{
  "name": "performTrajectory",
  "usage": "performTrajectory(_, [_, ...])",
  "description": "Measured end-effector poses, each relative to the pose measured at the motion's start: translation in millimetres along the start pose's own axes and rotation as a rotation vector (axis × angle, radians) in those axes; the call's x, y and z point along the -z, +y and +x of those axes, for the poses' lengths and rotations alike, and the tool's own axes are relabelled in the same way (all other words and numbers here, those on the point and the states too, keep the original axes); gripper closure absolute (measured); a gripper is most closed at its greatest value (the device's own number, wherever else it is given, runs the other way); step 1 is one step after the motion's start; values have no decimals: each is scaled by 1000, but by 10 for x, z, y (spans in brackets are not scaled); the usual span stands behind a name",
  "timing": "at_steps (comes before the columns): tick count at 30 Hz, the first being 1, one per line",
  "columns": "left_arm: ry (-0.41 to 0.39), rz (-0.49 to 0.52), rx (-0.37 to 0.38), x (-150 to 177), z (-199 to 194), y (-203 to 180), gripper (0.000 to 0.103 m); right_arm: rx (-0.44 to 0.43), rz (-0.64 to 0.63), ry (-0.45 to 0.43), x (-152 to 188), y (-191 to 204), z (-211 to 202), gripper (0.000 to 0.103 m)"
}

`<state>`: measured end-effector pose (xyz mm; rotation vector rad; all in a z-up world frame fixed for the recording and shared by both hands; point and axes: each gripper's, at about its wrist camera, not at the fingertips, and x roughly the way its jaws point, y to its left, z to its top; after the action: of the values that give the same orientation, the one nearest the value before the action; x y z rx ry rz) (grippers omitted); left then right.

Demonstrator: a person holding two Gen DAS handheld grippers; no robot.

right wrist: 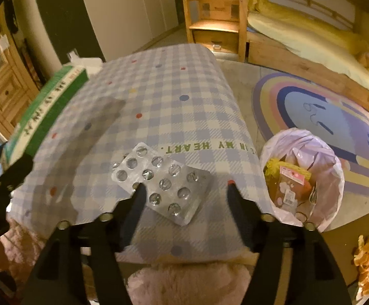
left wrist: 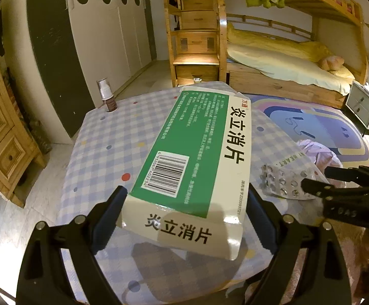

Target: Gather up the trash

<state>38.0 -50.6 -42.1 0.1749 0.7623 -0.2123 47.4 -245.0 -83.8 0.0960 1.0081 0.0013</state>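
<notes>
My left gripper (left wrist: 185,193) is shut on a green and white medicine box (left wrist: 192,152), held above the table with the checked cloth (left wrist: 113,137). From the right wrist view the box (right wrist: 47,111) shows at the left edge. A silver blister pack (right wrist: 159,180) lies flat on the cloth near the table's front right. My right gripper (right wrist: 186,186) stands open over it; its left fingertip overlaps the pack's edge and the right one is apart from it. A bin lined with a pale purple bag (right wrist: 334,190) stands on the floor right of the table, with wrappers inside.
A small pump bottle (left wrist: 107,95) stands at the table's far left corner. Orange peels (right wrist: 366,256) lie on the floor at the right. A rainbow rug (right wrist: 311,96) and a wooden bunk bed (left wrist: 286,76) lie beyond. Something pink and fluffy (right wrist: 184,284) presses against the table's near edge.
</notes>
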Motion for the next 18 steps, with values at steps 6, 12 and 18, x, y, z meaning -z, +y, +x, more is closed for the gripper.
performTrajectory(6, [6, -20, -3, 28, 15, 79, 15, 28, -60, 62, -40, 173, 176, 32])
performTrajectory(12, [15, -45, -3, 68, 29, 158, 15, 45, -124, 56, -31, 323, 213, 34])
performTrajectory(18, [26, -63, -9, 121, 40, 246, 15, -24, -58, -9, -5, 271, 82, 80])
